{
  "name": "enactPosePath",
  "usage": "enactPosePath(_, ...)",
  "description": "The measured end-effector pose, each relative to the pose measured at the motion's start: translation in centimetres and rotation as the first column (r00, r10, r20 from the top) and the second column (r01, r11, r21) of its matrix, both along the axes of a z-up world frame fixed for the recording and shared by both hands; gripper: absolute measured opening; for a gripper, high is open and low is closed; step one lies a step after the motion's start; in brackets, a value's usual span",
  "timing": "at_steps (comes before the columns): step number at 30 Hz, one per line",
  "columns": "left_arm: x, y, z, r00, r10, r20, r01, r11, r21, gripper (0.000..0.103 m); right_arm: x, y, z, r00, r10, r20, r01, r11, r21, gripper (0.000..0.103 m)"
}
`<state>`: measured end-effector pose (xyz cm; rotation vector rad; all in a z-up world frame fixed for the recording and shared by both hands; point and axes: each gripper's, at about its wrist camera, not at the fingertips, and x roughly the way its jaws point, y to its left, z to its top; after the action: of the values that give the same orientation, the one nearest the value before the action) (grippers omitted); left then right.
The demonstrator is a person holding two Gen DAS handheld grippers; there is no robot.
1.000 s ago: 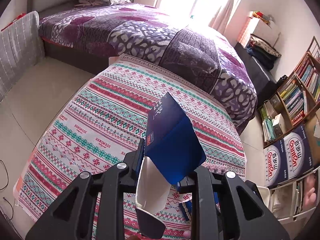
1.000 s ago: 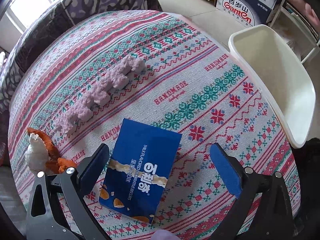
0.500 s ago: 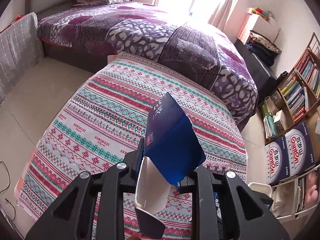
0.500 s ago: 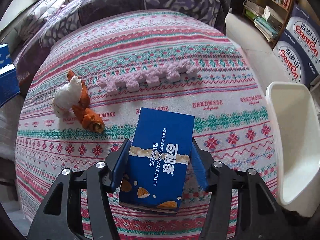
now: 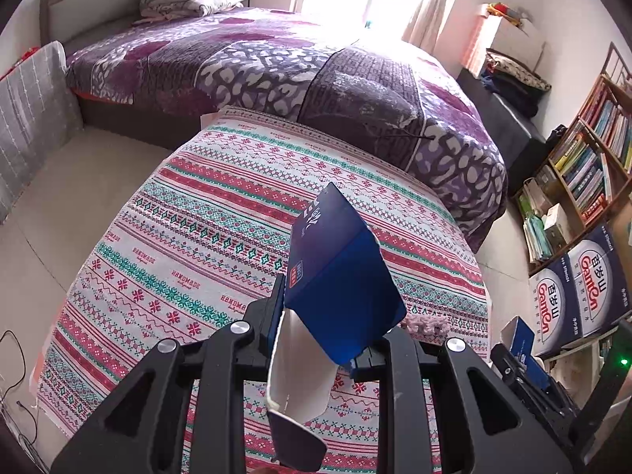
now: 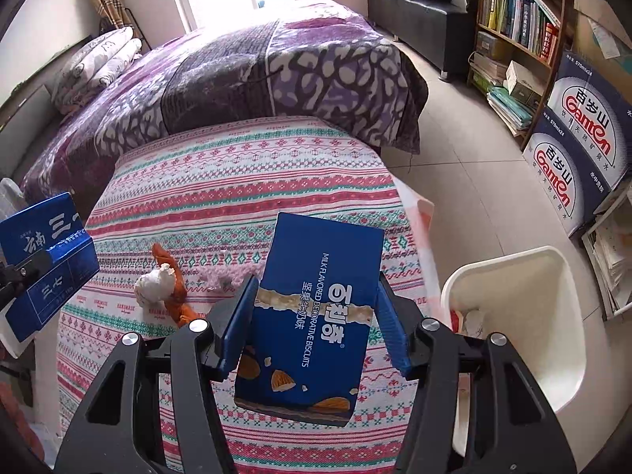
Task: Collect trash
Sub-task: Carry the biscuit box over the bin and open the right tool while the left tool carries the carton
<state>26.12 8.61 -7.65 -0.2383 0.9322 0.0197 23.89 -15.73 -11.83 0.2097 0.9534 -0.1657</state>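
My left gripper [image 5: 328, 331] is shut on an opened dark blue carton [image 5: 339, 276] with a white flap, held above the patterned tablecloth [image 5: 205, 237]. The same carton shows at the left edge of the right wrist view [image 6: 47, 264]. My right gripper [image 6: 316, 316] is shut on a blue biscuit box [image 6: 316, 312] and holds it lifted above the cloth. A white bin [image 6: 553, 316] with some trash inside stands right of the table. A crumpled white tissue [image 6: 154, 286], orange peel [image 6: 177, 296] and a pinkish foam strip [image 6: 233, 272] lie on the cloth.
A bed with a purple quilt [image 6: 256, 71] stands behind the table. A bookshelf [image 6: 513, 19] and stacked Ganten cartons [image 6: 584, 150] are at the right. Tiled floor [image 6: 474, 166] lies between them and the table.
My right gripper closed on the biscuit box and lifted it off the cloth, tilting up toward the room. My left gripper kept holding the dark blue carton and shifted only slightly.
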Motion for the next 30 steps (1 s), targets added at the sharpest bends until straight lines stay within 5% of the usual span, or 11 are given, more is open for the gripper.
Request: enactPosePath(30, 0.0, -12.1, -0.7, 0.984, -0.178, 0.001, 0.177, 0.982, 0.058, 0.024, -3.6, -11.6, 2.3, 0.975, -0.208, 0.076, 0.202, 0.976, 0.083, 0.055)
